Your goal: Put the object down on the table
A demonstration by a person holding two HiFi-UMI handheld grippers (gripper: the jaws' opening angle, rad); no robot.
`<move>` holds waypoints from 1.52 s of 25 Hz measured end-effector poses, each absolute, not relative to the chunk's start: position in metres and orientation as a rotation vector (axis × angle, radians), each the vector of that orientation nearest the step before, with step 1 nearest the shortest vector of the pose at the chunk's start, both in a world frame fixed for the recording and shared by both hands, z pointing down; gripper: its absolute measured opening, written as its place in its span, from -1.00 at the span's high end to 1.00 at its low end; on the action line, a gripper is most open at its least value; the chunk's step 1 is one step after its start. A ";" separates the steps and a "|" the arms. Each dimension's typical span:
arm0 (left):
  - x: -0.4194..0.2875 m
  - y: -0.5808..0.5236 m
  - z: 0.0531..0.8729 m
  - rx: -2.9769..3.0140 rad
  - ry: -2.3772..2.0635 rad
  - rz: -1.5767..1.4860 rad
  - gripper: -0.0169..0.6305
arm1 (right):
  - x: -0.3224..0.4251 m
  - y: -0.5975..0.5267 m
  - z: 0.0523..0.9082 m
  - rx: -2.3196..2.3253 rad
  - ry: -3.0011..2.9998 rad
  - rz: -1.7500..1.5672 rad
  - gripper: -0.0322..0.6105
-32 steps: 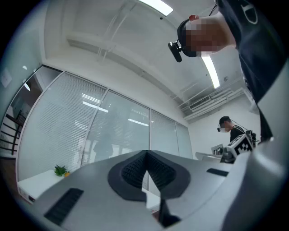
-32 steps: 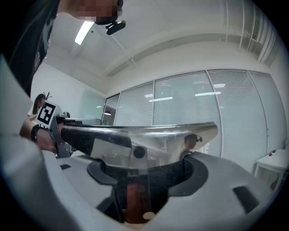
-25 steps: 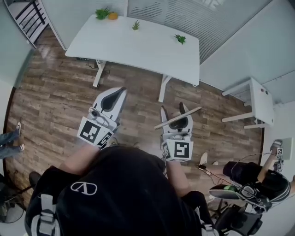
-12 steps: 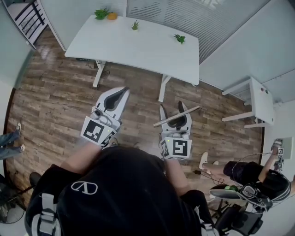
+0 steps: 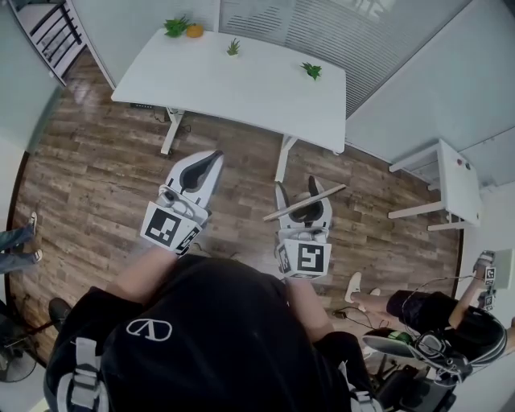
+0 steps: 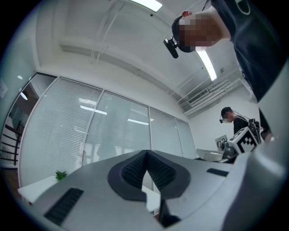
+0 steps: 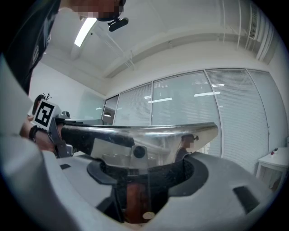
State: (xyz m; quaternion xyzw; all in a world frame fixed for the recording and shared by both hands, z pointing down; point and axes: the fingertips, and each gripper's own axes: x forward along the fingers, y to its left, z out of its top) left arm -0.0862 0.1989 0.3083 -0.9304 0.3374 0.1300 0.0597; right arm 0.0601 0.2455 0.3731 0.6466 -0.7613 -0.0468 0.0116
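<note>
Nearest the camera is the person's dark-shirted torso (image 5: 201,338), well short of the white table (image 5: 241,80). Both arms reach from it toward the table over the wood-plank floor (image 5: 96,169).

The left gripper (image 5: 216,157) is on the near side of the table, below its left half. Its marker cube (image 5: 167,229) sits at the end away from the table. In the left gripper view the left gripper's (image 6: 146,155) ribbed pads (image 6: 133,171) are pressed together at their tips. Nothing lies between them, so it is clenched and empty.

The right gripper (image 5: 296,187) is also short of the table's near edge, below its right half. Its marker cube (image 5: 304,259) faces the camera. It is grasping the tool (image 5: 310,201). From the head view the tool shows as a thin pale bar lying across the jaws, its right end tilted toward the table. In the right gripper view the tool (image 7: 153,135) is a broad shiny metal blade. It stretches sideways above the jaws, and its brown wooden handle (image 7: 133,198) runs down between them, clasped by the dark pads. The tool is in the air over the floor, well apart from the tabletop.

On the table's far edge stand a leafy plant (image 5: 175,26) with an orange thing (image 5: 194,30) beside it, a small plant (image 5: 233,48), and another small plant (image 5: 311,71) toward the right corner. Right of the table stands a smaller white stand (image 5: 451,173). Beyond the table runs a wall of slatted blinds (image 5: 322,24).
</note>
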 end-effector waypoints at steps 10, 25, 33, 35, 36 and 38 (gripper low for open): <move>-0.047 0.153 0.319 -2.805 1.055 0.373 0.93 | 0.098 0.204 0.392 1.956 -2.413 -0.104 -0.02; -0.019 -0.093 0.316 -2.843 0.870 0.455 0.93 | 0.117 -0.023 0.388 2.065 -2.279 -0.187 -0.02; -0.004 -0.189 0.322 -2.877 0.822 0.471 0.93 | 0.119 -0.129 0.383 2.072 -2.259 -0.224 -0.02; 0.001 -0.203 0.324 -2.886 0.825 0.467 0.93 | 0.122 -0.148 0.384 2.057 -2.266 -0.220 -0.02; 0.004 -0.209 0.325 -2.886 0.830 0.462 0.93 | 0.124 -0.156 0.384 2.048 -2.274 -0.218 -0.02; 0.010 -0.219 0.326 -2.881 0.846 0.454 0.93 | 0.127 -0.170 0.386 2.029 -2.293 -0.208 -0.02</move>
